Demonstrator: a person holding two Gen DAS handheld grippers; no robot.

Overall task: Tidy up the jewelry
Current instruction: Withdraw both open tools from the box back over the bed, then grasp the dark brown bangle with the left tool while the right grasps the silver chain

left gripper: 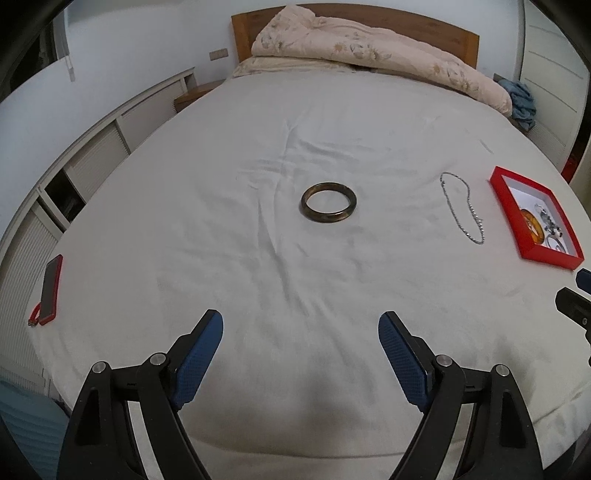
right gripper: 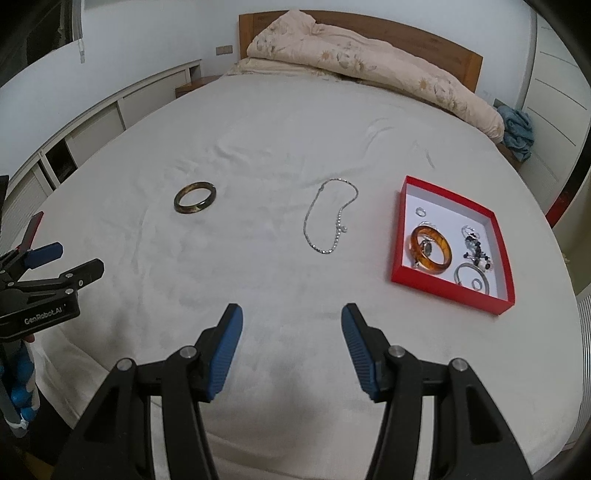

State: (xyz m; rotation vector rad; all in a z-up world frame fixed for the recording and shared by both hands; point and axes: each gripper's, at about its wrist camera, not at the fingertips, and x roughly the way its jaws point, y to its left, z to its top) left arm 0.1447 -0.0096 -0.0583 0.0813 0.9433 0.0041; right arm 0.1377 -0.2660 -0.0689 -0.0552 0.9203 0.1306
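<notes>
A dark brown bangle (left gripper: 328, 202) (right gripper: 195, 197) lies flat on the white bed sheet, well ahead of my left gripper (left gripper: 301, 325), whose jaws stand wide open and empty. To its right a silver chain necklace (left gripper: 463, 207) (right gripper: 330, 218) lies loose on the sheet. Farther right sits a red tray (left gripper: 499, 188) (right gripper: 400, 236) with an amber bangle (right gripper: 431, 250), rings and beaded pieces inside. My right gripper (right gripper: 291, 319) hovers open and empty, short of the necklace. The left gripper (right gripper: 55, 262) also shows at the left edge of the right wrist view.
A phone in a red case (left gripper: 50, 290) lies near the bed's left edge. A folded floral quilt (left gripper: 369, 55) is heaped against the wooden headboard (left gripper: 424, 27). White cabinets (left gripper: 92, 162) run along the left wall. A blue cloth (left gripper: 521, 101) sits at the far right.
</notes>
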